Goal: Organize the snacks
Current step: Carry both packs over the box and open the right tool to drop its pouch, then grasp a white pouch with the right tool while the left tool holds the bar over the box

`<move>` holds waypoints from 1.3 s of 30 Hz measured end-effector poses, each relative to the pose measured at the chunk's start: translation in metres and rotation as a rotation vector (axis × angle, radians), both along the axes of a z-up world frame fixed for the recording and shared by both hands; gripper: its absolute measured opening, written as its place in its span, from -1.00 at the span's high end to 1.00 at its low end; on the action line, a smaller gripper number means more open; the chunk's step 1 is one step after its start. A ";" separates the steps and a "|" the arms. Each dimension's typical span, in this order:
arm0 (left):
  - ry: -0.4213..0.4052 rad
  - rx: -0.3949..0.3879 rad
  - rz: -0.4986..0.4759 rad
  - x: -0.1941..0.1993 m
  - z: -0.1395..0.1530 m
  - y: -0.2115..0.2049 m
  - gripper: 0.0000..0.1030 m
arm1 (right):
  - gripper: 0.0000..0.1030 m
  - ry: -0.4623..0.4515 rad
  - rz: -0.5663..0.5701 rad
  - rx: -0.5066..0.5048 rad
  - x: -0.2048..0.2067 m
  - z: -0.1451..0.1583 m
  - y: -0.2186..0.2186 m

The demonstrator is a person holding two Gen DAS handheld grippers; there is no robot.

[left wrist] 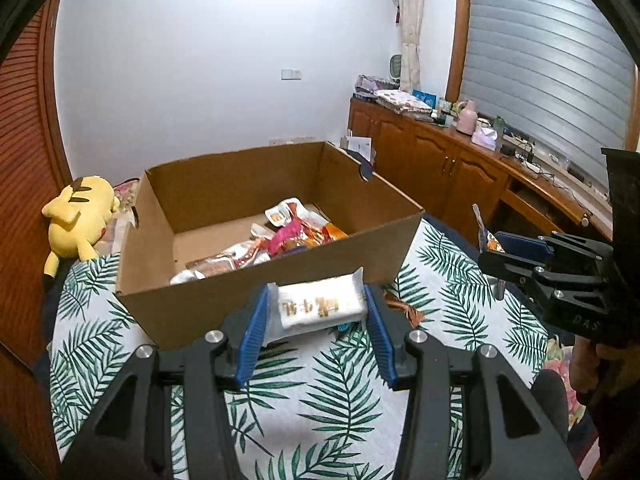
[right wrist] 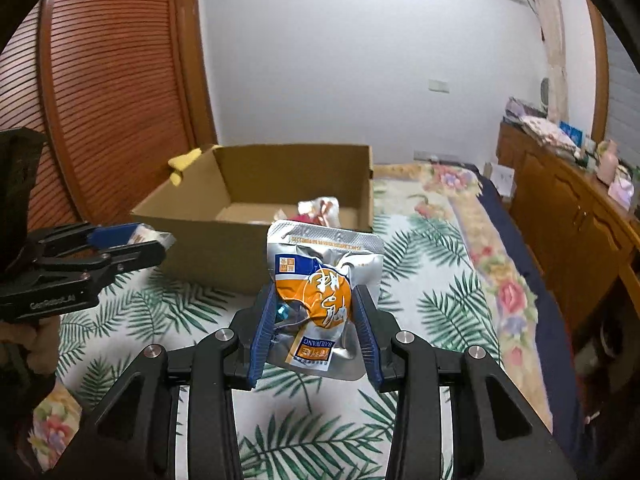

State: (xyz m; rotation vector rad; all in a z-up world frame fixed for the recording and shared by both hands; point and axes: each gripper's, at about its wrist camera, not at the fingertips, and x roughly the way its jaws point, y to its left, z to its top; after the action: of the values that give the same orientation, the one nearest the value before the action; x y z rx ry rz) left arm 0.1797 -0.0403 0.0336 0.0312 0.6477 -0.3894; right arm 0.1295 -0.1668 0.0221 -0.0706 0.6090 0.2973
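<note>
My left gripper [left wrist: 316, 312] is shut on a white snack packet [left wrist: 320, 306] with gold lettering, held just in front of the near wall of an open cardboard box [left wrist: 248, 292]. Several snack packets [left wrist: 280, 240] lie inside the box. My right gripper [right wrist: 316, 320] is shut on a silver pouch with an orange and blue label [right wrist: 320, 292], lifted above the bed short of the box [right wrist: 224, 252]. The right gripper [left wrist: 504, 252] also shows at the right of the left wrist view, and the left gripper [right wrist: 140, 240] at the left of the right wrist view.
The box stands on a bed with a palm-leaf sheet [left wrist: 320, 400]. A yellow plush toy [left wrist: 78, 220] lies left of the box. An orange wrapper [left wrist: 412, 316] lies on the sheet by the box corner. A wooden cabinet [left wrist: 460, 168] with clutter runs along the right.
</note>
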 end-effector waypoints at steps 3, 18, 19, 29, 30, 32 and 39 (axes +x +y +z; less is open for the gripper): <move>-0.012 0.003 0.005 0.002 0.004 0.002 0.11 | 0.25 -0.012 0.011 -0.007 0.002 0.006 0.006; -0.081 0.052 0.009 0.044 0.027 0.000 0.10 | 0.34 -0.073 0.065 -0.035 0.033 0.033 0.027; -0.079 0.050 0.012 0.049 0.027 0.000 0.10 | 0.34 -0.077 0.067 -0.037 0.035 0.035 0.029; -0.050 0.028 0.040 0.084 0.015 0.012 0.10 | 0.88 -0.037 0.125 -0.078 0.088 0.028 0.041; -0.051 0.029 0.040 0.085 0.014 0.013 0.10 | 0.79 -0.044 0.120 -0.081 0.083 0.026 0.036; -0.052 0.041 0.041 0.086 0.011 0.012 0.10 | 0.59 -0.026 0.119 -0.061 0.068 0.015 0.024; -0.043 0.020 0.032 0.088 0.004 0.010 0.10 | -0.12 0.172 0.169 -0.022 0.048 -0.056 0.020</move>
State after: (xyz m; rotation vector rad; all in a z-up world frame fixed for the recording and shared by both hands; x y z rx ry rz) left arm 0.2672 -0.0301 0.0375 0.0483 0.6092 -0.3499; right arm 0.1772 -0.1463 -0.0340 -0.1184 0.7788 0.4634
